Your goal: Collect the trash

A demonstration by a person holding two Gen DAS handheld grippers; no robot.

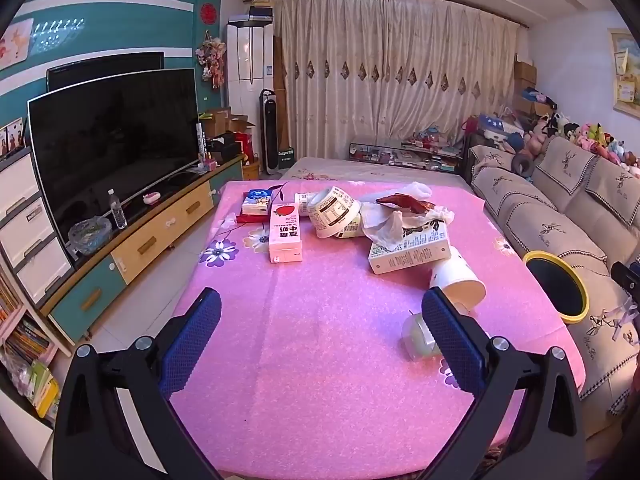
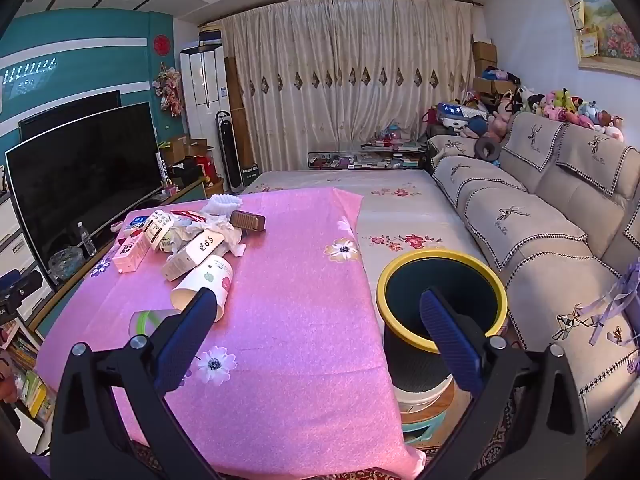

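Note:
Trash lies in a heap on the pink tablecloth [image 1: 320, 320]: a pink milk carton [image 1: 285, 232], labelled paper bowls [image 1: 332, 210], crumpled tissue [image 1: 392, 224], a white box [image 1: 408, 250], a white paper cup [image 1: 458, 276] on its side and a small clear cup [image 1: 416, 336]. My left gripper [image 1: 320, 332] hangs open over the bare cloth, nothing between its fingers. My right gripper [image 2: 316, 332] is open too, above the table's right edge. Its left finger [image 2: 188, 332] is near the paper cup [image 2: 206, 284]; its right finger [image 2: 448, 336] overlaps the yellow-rimmed dark bin [image 2: 440, 264].
The bin stands on the floor between the table and a beige sofa [image 2: 540, 232] on the right. A TV [image 1: 112, 148] on a low cabinet runs along the left. A flowered bed cover [image 2: 400, 208] lies behind the table.

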